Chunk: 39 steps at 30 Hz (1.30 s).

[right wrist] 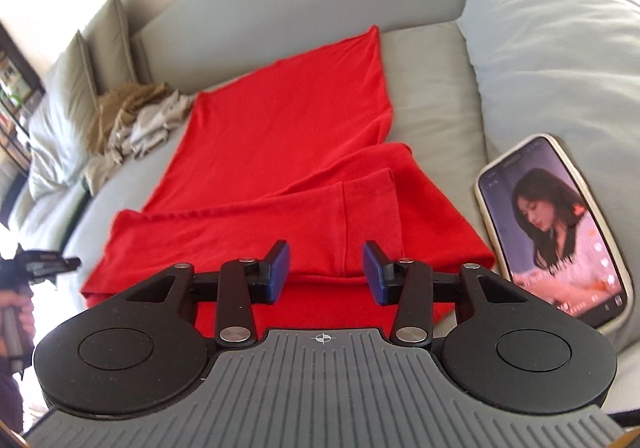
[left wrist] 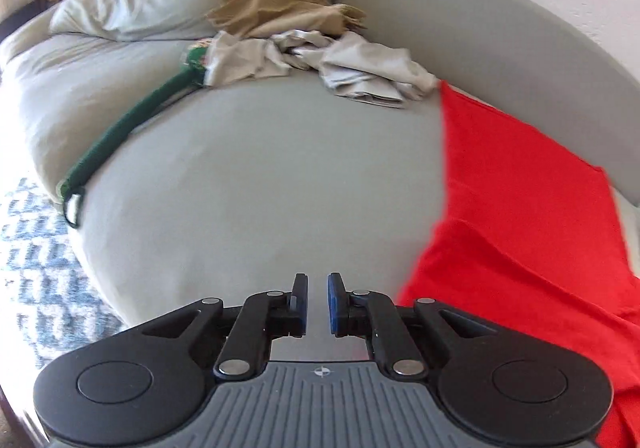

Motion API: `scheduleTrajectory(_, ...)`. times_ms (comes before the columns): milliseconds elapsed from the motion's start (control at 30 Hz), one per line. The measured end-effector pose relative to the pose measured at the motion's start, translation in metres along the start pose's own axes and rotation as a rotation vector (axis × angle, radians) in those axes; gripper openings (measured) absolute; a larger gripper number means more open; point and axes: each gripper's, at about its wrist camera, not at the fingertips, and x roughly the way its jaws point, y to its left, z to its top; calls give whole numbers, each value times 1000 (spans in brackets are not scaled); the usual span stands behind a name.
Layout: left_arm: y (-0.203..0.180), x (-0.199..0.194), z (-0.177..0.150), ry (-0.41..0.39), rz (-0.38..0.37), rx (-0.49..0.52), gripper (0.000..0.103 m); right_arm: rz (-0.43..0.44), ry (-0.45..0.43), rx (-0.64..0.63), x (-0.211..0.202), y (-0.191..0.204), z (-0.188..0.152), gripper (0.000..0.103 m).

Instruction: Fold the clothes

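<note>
My left gripper (left wrist: 318, 302) hovers over bare sofa cushion (left wrist: 256, 183), fingers nearly together, narrow gap, holding nothing. Red garment (left wrist: 520, 207) lies at 3 o'clock. Crumpled clothes pile (left wrist: 320, 59) at 12. My right gripper (right wrist: 325, 272) wide apart, empty, above red garment's folded edge. Phone (right wrist: 556, 232) at 2 o'clock.
</note>
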Motion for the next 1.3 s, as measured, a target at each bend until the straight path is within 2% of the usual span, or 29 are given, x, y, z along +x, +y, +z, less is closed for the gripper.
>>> scheduleTrajectory(67,-28,-7,-11,-6,-104,70,14,5,-12,11,-9,0,-2,52)
scheduleTrajectory(167,-76,3,-25,-28,-176,207,15,2,1,-45,2,14,1,51)
scheduleTrajectory(267,-114,25,-42,19,-180,335,15,0,26,-128,26,33,4,44)
scheduleTrajectory(367,-130,32,-62,24,-113,463,21,-14,54,-252,53,53,0,44)
scheduleTrajectory(400,-128,31,-64,19,-94,478,22,-39,74,-318,61,58,-5,43)
scheduleTrajectory(467,-120,29,-62,24,-76,467,24,-111,124,-430,71,58,-18,41)
scheduleTrajectory(500,-115,26,-61,29,-73,455,24,-132,104,-469,67,54,-25,41)
scheduleTrajectory(567,-106,17,-58,43,-76,424,24,-138,91,-439,56,40,-28,25)
scheduleTrajectory(600,-101,13,-57,50,-78,408,23,-141,98,-391,49,33,-26,23)
scheduleTrajectory(667,-94,2,-55,56,-83,375,22,-159,108,-317,34,20,-26,27)
scheduleTrajectory(767,-100,-20,-61,29,-138,330,24,-91,83,-238,10,10,-30,35)
scheduleTrajectory(833,-113,-25,-66,34,-196,286,25,-56,77,-239,5,19,-33,39)
scheduleTrajectory(900,-129,-22,-76,47,-225,307,26,-23,75,-246,4,28,-36,39)
scheduleTrajectory(1000,-151,-8,-99,87,-182,398,27,3,110,-295,21,46,-40,38)
scheduleTrajectory(1133,-155,-10,-117,101,-154,451,28,-24,139,-352,37,50,-56,40)
scheduleTrajectory(1300,-144,-15,-123,247,-127,440,28,-28,189,-344,14,47,-64,40)
